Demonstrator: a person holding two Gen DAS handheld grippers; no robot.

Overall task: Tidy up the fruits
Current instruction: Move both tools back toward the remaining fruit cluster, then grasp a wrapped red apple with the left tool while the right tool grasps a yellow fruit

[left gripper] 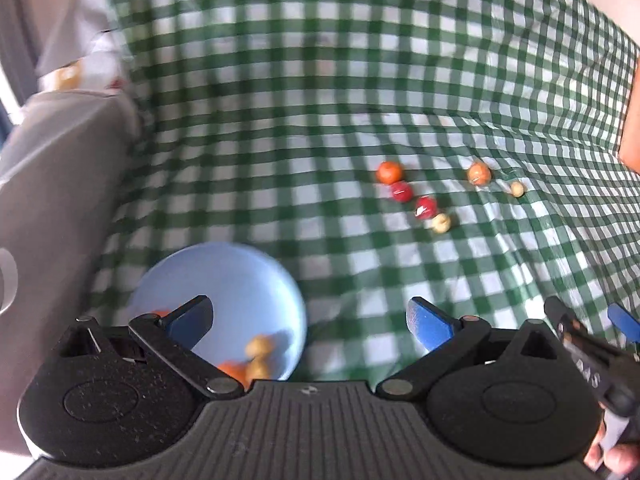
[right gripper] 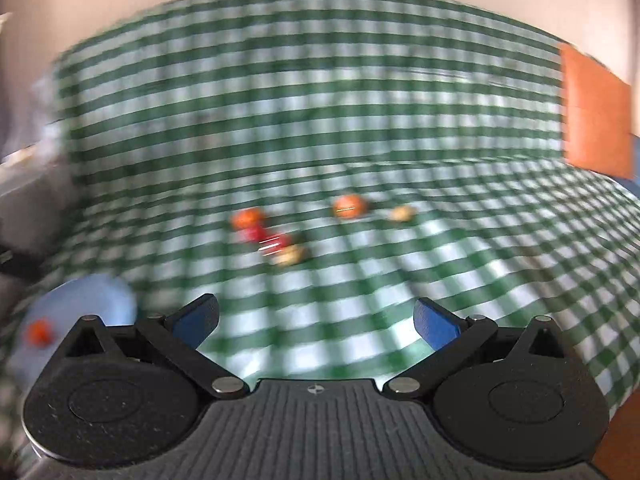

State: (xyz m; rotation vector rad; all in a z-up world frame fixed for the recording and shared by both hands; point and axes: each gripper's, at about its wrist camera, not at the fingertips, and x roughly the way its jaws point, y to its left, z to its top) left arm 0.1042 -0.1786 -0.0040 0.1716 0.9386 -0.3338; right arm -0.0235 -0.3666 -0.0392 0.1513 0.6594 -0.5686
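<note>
A light blue plate [left gripper: 240, 280] lies near left on the green checked tablecloth [left gripper: 320, 100]. It holds an orange fruit [left gripper: 234, 372] and beige fruits [left gripper: 258, 348]. Several loose fruits lie farther right: an orange one [left gripper: 389, 172], two red ones [left gripper: 401, 191], a beige one [left gripper: 441, 223], another orange one [left gripper: 479, 173] and a small beige one [left gripper: 517, 189]. My left gripper [left gripper: 310, 320] is open and empty beside the plate. My right gripper [right gripper: 316, 320] is open and empty; it shows at the left wrist view's right edge [left gripper: 600, 332]. The right wrist view is blurred; it shows the plate [right gripper: 80, 304] and the loose fruits [right gripper: 276, 244].
A grey cushioned surface [left gripper: 52, 200] borders the cloth on the left, with white items [left gripper: 80, 60] behind it. An orange object [right gripper: 596, 116] stands at the far right on the cloth. A bare wooden edge [right gripper: 620, 440] shows at near right.
</note>
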